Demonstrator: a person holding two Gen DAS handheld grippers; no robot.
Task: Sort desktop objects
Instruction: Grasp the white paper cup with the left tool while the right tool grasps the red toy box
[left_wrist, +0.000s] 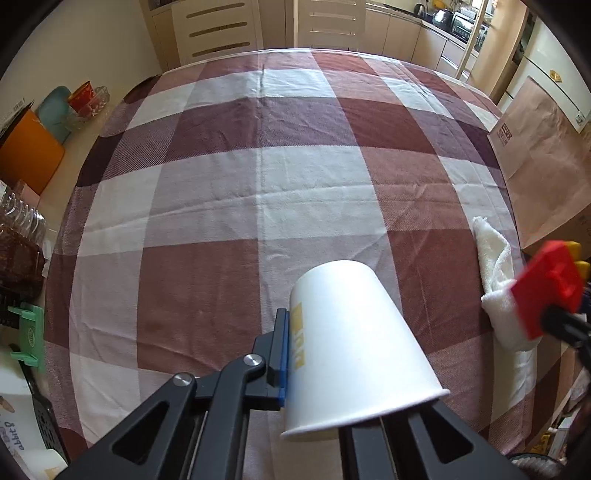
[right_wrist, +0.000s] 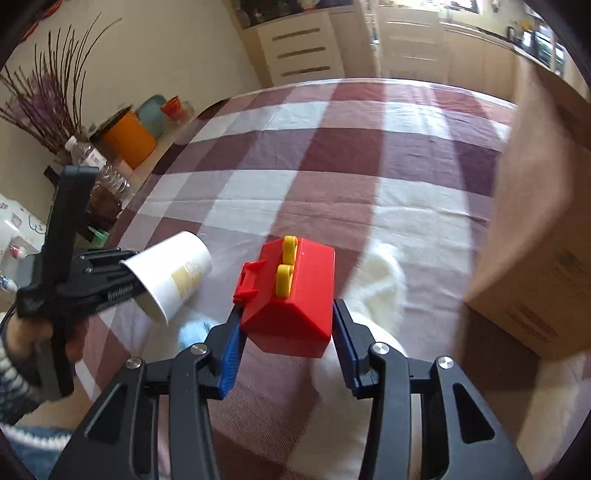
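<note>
My left gripper (left_wrist: 343, 354) is shut on a white paper cup (left_wrist: 354, 343) with yellow print, held tilted above the checked tablecloth (left_wrist: 258, 177); its right finger is hidden behind the cup. The cup also shows in the right wrist view (right_wrist: 171, 275), at the left. My right gripper (right_wrist: 288, 321) is shut on a red toy box (right_wrist: 291, 299) with yellow handles, held above the cloth. The red box shows at the right edge of the left wrist view (left_wrist: 546, 291). A white towel (left_wrist: 498, 273) lies on the cloth under it.
A brown cardboard box (right_wrist: 532, 229) stands at the table's right side. An orange container (right_wrist: 129, 142), a teal plate, jars and dried branches sit along the left wall. A small light blue thing (right_wrist: 194, 332) lies on the cloth near the right gripper.
</note>
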